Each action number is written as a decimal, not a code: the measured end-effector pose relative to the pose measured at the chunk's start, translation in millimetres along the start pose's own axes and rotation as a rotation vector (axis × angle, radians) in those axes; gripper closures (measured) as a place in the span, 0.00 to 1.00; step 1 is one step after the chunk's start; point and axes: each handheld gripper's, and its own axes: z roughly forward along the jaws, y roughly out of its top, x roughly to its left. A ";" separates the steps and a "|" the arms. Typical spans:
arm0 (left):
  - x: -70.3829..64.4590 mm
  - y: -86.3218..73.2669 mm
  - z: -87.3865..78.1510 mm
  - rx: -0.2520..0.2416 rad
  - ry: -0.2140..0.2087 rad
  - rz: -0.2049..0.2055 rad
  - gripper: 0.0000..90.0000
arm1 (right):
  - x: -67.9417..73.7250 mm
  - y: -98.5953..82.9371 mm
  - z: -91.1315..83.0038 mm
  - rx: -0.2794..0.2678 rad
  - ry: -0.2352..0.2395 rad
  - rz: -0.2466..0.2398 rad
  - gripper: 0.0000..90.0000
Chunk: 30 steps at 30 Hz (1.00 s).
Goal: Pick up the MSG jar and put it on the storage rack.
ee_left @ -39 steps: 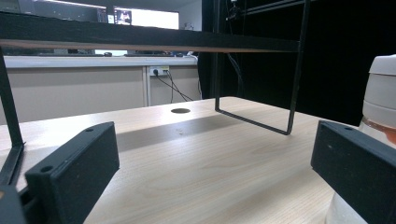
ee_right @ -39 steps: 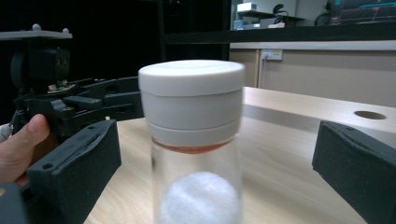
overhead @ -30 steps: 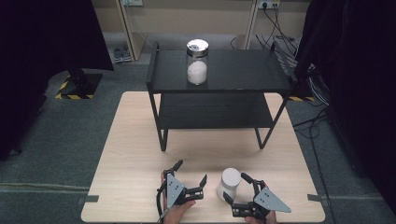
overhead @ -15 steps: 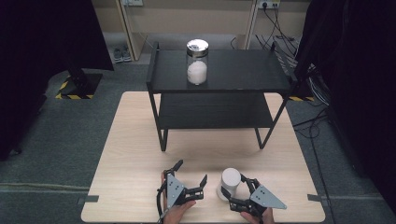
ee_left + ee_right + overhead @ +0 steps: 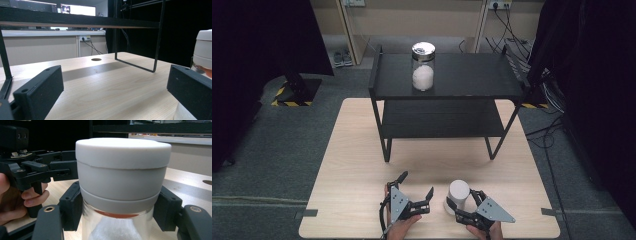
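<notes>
1. The right hand-held gripper (image 5: 460, 208) sits low at the near edge of the surface (image 5: 352, 170), its jaws clamped on either side of a white-lidded jar (image 5: 457, 195) — just under the lid's lower band in the right gripper view.
2. The left hand-held gripper (image 5: 416, 192) lies just beside it, jaws spread wide and released, nothing between them; a hand (image 5: 403, 226) grips it from below.
3. Ahead of both hand-held grippers stands a black two-tier shelf (image 5: 472, 75) on the pale wooden surface, with a second jar (image 5: 423, 66) — metal lid, white contents — on its top tier.
4. Grey carpet, dark curtains and wall sockets lie beyond.
</notes>
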 end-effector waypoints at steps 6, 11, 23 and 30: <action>0.3 -0.5 -0.2 -0.003 -0.001 -0.005 0.00 | 4.8 0.9 -1.9 -0.009 -0.025 0.009 0.39; 0.3 -0.6 -0.3 -0.004 -0.001 -0.005 0.00 | 5.2 3.3 -4.2 -0.010 -0.036 0.009 0.39; 0.1 -0.5 -0.3 -0.003 0.000 -0.005 0.00 | 4.1 21.2 -12.2 -0.017 -0.042 0.011 0.39; 0.1 -0.5 -0.3 -0.003 0.000 -0.005 0.00 | -0.4 34.7 -14.5 -0.025 -0.047 0.028 0.39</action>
